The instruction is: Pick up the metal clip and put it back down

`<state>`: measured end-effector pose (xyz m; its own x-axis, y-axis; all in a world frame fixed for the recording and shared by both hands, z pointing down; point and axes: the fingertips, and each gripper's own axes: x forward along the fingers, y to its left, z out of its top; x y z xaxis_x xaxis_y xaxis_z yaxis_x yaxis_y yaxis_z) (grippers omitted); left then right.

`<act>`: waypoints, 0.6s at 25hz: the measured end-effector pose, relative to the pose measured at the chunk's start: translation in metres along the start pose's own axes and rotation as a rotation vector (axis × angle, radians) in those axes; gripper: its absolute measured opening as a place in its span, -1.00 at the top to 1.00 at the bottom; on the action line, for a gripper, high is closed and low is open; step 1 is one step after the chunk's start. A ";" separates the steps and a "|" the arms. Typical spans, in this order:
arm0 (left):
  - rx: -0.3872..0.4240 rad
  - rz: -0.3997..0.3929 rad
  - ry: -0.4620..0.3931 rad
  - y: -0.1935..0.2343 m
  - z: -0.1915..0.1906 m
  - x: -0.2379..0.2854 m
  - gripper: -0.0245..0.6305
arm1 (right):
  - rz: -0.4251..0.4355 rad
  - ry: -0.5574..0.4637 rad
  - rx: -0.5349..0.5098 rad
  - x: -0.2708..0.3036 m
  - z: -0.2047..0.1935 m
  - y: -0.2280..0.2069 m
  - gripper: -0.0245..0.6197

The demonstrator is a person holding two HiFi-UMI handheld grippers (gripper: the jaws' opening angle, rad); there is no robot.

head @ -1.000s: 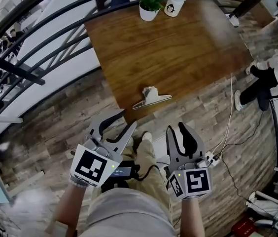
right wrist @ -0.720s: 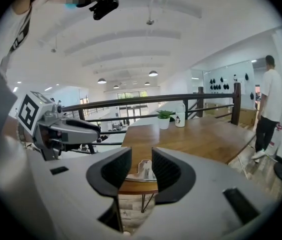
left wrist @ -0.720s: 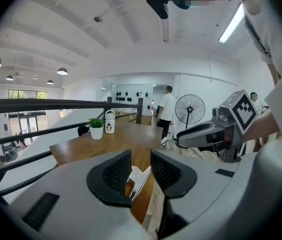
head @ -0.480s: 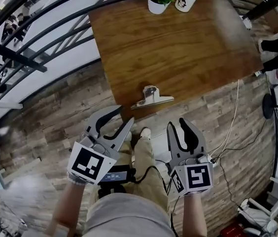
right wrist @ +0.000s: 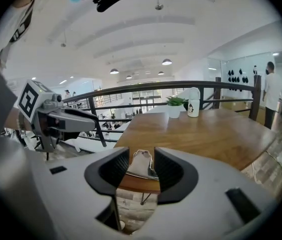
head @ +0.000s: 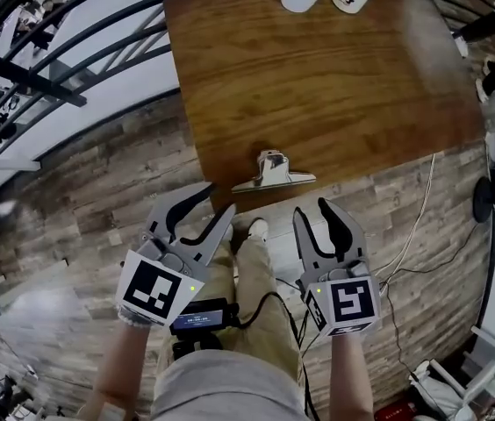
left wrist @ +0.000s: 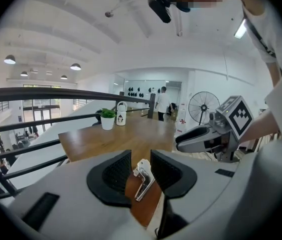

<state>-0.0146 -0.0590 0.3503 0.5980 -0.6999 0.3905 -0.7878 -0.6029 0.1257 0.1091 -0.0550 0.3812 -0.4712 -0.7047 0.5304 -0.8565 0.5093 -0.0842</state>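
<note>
Right gripper (head: 314, 213) fingers (right wrist: 172, 173) have just been opening and are standing wide, gripping nothing. Left gripper (head: 217, 202) fingers are sitting half apart, empty. Metal clip (head: 274, 172) is lying untouched at the worktop's (head: 318, 86) near edge. Advise centring its raised handles before closing.

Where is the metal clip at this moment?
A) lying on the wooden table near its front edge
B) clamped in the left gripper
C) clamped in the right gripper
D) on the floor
A: the metal clip lies on the table by its near edge, while the left gripper and the right gripper, whose jaws have just been opening, hang short of it, open and empty.
</note>
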 end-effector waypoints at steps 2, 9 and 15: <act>-0.009 0.008 0.007 0.003 -0.005 0.004 0.55 | 0.017 0.016 -0.021 0.009 -0.004 -0.002 0.40; -0.034 0.044 0.030 0.010 -0.019 0.015 0.55 | 0.082 0.077 -0.137 0.034 -0.020 -0.007 0.40; -0.056 0.078 0.047 0.020 -0.031 0.025 0.55 | 0.130 0.128 -0.197 0.059 -0.035 -0.017 0.40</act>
<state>-0.0199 -0.0764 0.3909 0.5284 -0.7241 0.4433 -0.8393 -0.5244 0.1437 0.1037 -0.0877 0.4435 -0.5334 -0.5654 0.6291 -0.7273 0.6864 0.0003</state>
